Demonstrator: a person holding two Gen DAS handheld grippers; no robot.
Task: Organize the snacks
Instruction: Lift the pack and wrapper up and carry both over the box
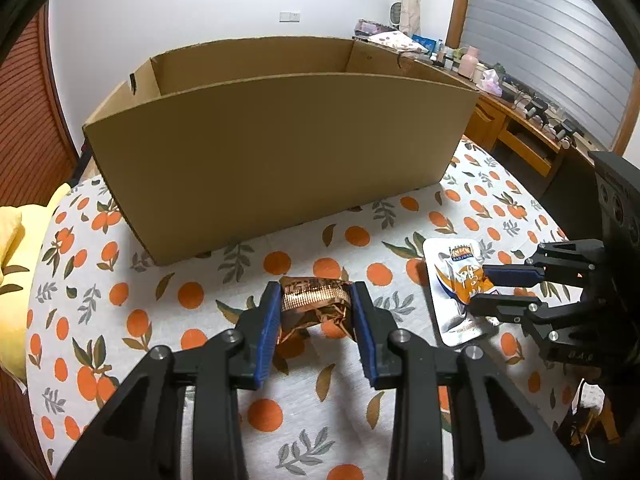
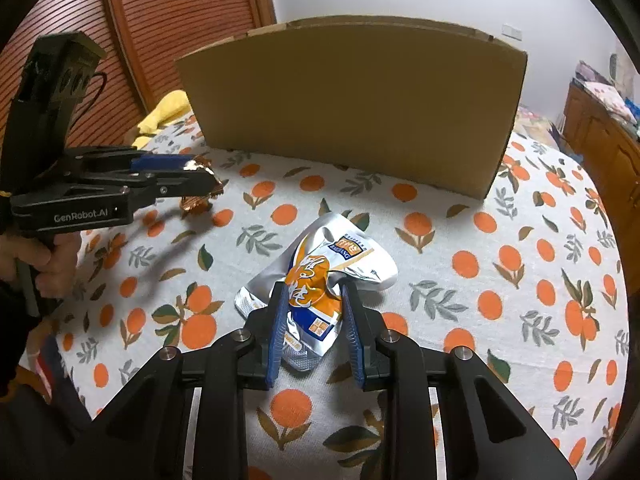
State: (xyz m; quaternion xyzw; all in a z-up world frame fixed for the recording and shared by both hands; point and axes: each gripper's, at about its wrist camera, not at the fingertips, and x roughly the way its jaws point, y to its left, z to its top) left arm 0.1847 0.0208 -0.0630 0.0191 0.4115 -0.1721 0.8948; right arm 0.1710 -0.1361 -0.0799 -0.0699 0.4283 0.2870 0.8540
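Observation:
My left gripper (image 1: pixel 316 300) is shut on a crinkled copper-brown snack packet (image 1: pixel 314 300), squeezed between the blue pads just above the cloth. From the right wrist view that left gripper (image 2: pixel 200 180) holds the copper packet (image 2: pixel 196 202) at the left. My right gripper (image 2: pixel 314 300) is shut on a silver, orange and blue snack pouch (image 2: pixel 320 276), which is pinched and buckled on the table. In the left wrist view the right gripper (image 1: pixel 478 286) sits at the right, over the silver pouch (image 1: pixel 452 280). An open cardboard box (image 1: pixel 280 152) stands behind both.
The table wears a white cloth with orange fruit print (image 2: pixel 500 280). A yellow cloth (image 1: pixel 12 240) lies at the left edge. A wooden desk with clutter (image 1: pixel 520 120) stands at the right, and a slatted wooden door (image 2: pixel 168 20) at the left. A hand (image 2: pixel 44 256) grips the left tool's handle.

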